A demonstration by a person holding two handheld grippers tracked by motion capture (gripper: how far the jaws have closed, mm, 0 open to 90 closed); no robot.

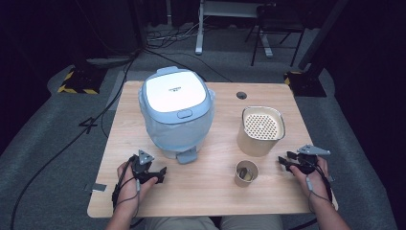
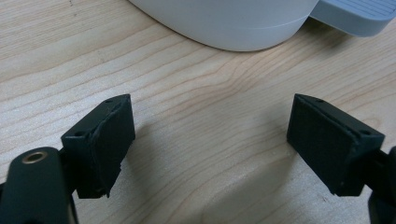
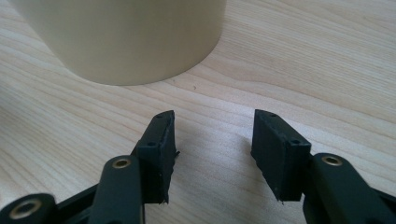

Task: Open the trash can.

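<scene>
On the wooden table [image 1: 143,201] stand a pale blue rice cooker [image 1: 176,112] with its lid down, a tall beige pot [image 1: 260,130] with a perforated insert, and a small cup [image 1: 246,173] in front of that pot. The left gripper [image 1: 161,174] rests low near the cooker's front; in the left gripper view its jaws stand spread wide with only bare wood between them. The right gripper [image 1: 282,161] sits just right of the pot, its jaws parted with a narrower gap and nothing pinched.

The likely trouble is crowding. The cup stands close to the pot, between the two hands, so a sideways reach from the right could tip it and spill whatever is inside. The pot looks tall and light, and a grip on its rim might tilt it. The cooker's smooth, rounded wall offers the left jaws little to hold, so they may slip off.
</scene>
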